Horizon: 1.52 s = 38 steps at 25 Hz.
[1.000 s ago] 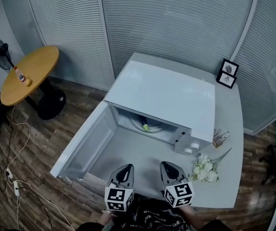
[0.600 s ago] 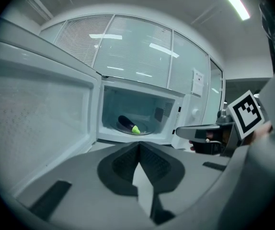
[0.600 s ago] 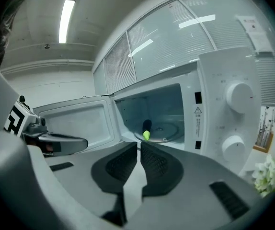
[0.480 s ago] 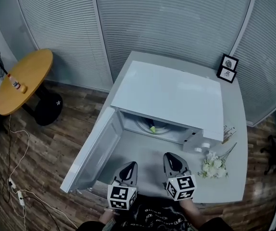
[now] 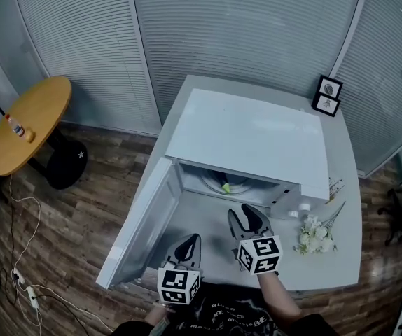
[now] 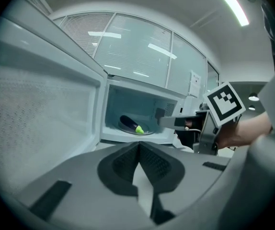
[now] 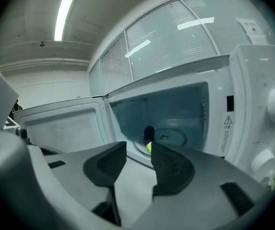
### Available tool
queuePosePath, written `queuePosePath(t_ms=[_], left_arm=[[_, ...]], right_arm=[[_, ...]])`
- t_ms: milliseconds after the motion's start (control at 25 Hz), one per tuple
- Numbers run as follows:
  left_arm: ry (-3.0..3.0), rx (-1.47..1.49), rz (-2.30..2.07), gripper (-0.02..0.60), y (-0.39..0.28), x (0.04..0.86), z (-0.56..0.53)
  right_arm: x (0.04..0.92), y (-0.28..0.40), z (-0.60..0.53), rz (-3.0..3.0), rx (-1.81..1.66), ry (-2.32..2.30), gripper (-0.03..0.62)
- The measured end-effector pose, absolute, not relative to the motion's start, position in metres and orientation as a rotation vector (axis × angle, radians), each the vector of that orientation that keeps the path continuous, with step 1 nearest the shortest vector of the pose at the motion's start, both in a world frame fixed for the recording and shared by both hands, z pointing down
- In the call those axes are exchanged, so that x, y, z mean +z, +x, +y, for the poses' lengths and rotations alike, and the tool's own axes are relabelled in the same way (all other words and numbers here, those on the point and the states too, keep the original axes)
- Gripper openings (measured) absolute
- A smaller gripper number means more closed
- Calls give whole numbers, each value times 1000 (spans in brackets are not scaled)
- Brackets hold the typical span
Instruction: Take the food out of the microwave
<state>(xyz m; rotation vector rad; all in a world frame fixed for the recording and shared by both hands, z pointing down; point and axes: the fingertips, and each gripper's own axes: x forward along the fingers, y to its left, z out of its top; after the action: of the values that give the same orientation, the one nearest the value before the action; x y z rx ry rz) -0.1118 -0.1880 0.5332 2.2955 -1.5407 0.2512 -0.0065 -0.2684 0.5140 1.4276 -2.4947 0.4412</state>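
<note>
1. On the worktop, the microwave takes most of the surface. The bare strip in front of the microwave is the obvious set-down room.
2. Door: swung fully out at the microwave's left, and it appears to overhang the worktop edge. It walls off that side, so go straight at the microwave's mouth, not from the left.
3. Cavity is open and unobstructed, with the turntable on the microwave floor. The roof is low and the control panel stands at the microwave's right edge, so keep the gripper level and centred going in.
4. Right gripper: just in front of the microwave's mouth, jaws opening, nothing between them. The food shows through the gap, well apart from it. Likely the reach-in hand.
5. Left gripper: further back from the microwave, beside the door's inner face, jaws together, empty.
6. Flowers: at the microwave's front right. Don't sweep right on exit.
7. Eggplant: inside the microwave, lying on the turntable, green stalk end toward the mouth. My call is to grip across the dark body, not the tapered green end, since smooth round skin may slip. Lift it clear of the turntable rim and the microwave's sill before pulling out.
</note>
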Motion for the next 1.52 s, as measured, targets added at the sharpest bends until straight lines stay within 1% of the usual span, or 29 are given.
queuePosePath(t_ms=[280,1040,1200,1280,1520], left_arm=[[2297,260,-1572,8,-126,529,-190],[2295,264,-1563,8,-134,530,-187],[2294,266,-1556,8,-134,530,-186],[2296,268,-1550,8,-133,530,-185],[2306,279,-1549,8,-131,529,-185]], right_arm=[[518,-22,-296,-2453,408,1425,181],[529,-43,-356,-2372,341,1378,195],[536,-47,-368,-2351,342,1370,201],[538,-50,-373,-2342,350,1363,215],[554,-54,-389,-2295,343,1335,218]])
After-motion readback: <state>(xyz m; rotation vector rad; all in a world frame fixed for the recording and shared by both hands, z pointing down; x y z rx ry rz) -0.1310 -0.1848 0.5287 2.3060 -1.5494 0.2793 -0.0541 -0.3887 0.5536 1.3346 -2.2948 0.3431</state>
